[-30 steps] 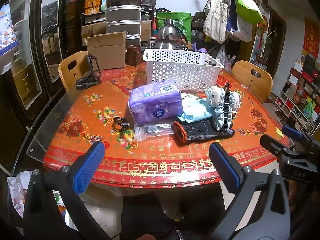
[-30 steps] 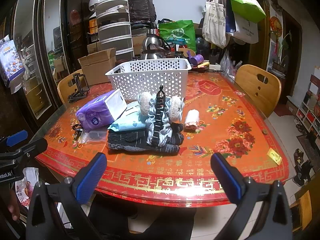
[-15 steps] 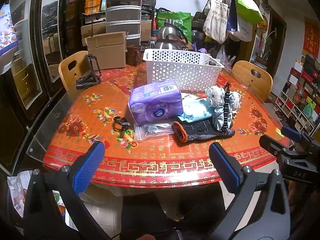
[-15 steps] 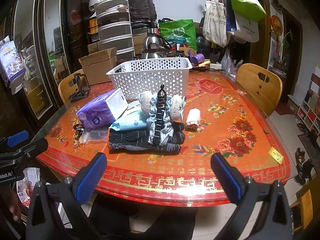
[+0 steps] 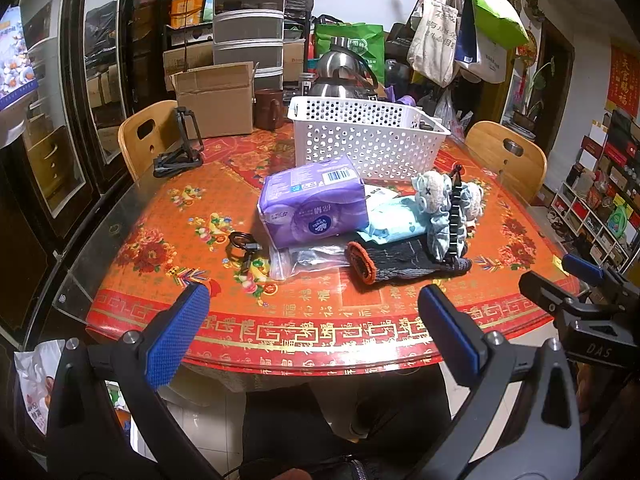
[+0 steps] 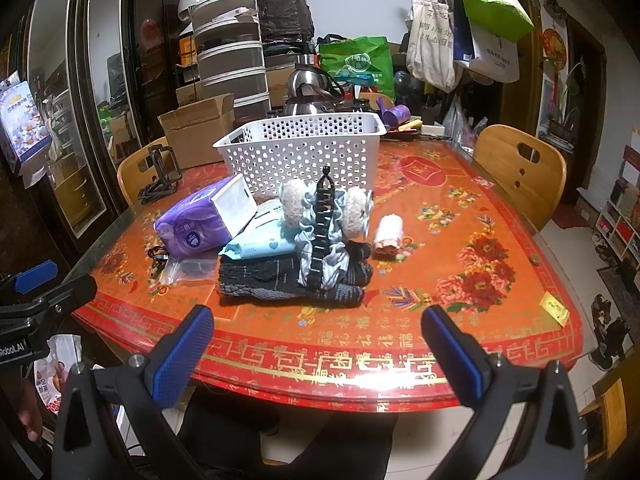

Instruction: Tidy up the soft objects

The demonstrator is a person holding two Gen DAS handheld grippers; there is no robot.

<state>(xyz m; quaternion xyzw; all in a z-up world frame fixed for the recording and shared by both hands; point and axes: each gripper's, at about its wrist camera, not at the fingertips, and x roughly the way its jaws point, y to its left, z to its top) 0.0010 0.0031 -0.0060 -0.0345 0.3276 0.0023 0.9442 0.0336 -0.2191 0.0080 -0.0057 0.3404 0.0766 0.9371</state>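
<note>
A pile of soft things lies mid-table: a purple tissue pack (image 5: 314, 202) (image 6: 196, 222), a light blue wipes pack (image 5: 394, 220) (image 6: 260, 240), a dark knit glove (image 5: 404, 266) (image 6: 280, 282), and a blue scrunchie with fluffy balls and a black hair clip (image 5: 450, 214) (image 6: 324, 228). A small pink roll (image 6: 388, 234) lies right of the pile. Behind stands a white perforated basket (image 5: 368, 136) (image 6: 304, 148). My left gripper (image 5: 312, 340) and right gripper (image 6: 320, 356) are both open, held before the table's near edge, with nothing between their fingers.
The red patterned table (image 5: 280, 336) (image 6: 480, 280) also holds a clear zip bag (image 5: 308, 260), a black cable (image 5: 242, 242), a black stand (image 5: 180, 148), a cardboard box (image 5: 216, 100) and a kettle (image 5: 340, 76). Wooden chairs (image 5: 504, 156) (image 6: 520, 168) flank the table.
Both views have barely shifted; the right gripper has edged slightly nearer the table. Nothing on the table has moved.
</note>
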